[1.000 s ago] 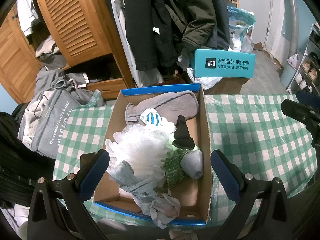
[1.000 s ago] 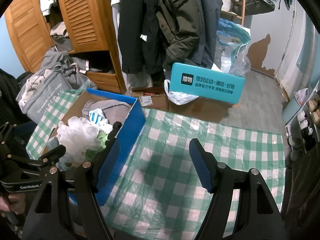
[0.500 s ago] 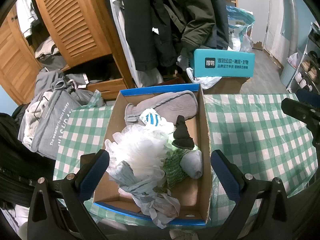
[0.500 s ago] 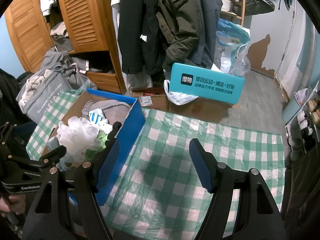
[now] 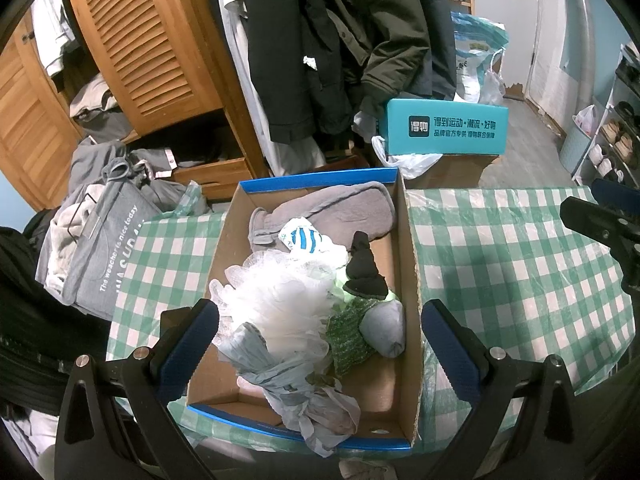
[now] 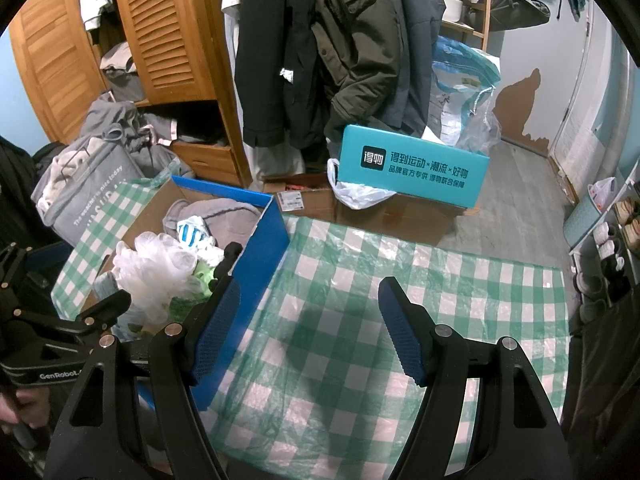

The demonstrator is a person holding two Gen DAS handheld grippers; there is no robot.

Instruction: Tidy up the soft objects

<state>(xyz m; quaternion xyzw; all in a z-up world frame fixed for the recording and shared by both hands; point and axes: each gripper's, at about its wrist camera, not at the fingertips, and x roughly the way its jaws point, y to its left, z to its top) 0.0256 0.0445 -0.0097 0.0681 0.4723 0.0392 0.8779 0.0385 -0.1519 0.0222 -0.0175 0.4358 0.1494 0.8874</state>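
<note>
A blue-edged cardboard box [image 5: 408,264] on the green checked tablecloth holds soft things: a grey cloth [image 5: 336,212], a white mesh puff [image 5: 276,300], a black sock [image 5: 364,272], a green knit piece [image 5: 348,332], a grey sock [image 5: 384,328] and a crumpled plastic bag [image 5: 308,396]. My left gripper [image 5: 320,348] hangs open and empty above the box's near half. My right gripper [image 6: 308,332] is open and empty over the bare cloth [image 6: 360,312] right of the box [image 6: 256,256].
A teal shoebox [image 5: 444,128] sits on a brown carton beyond the table. Coats [image 5: 340,40] hang behind. A wooden louvred wardrobe [image 5: 140,52] and a grey bag of clothes [image 5: 100,248] are to the left. A shoe rack [image 5: 616,136] stands at right.
</note>
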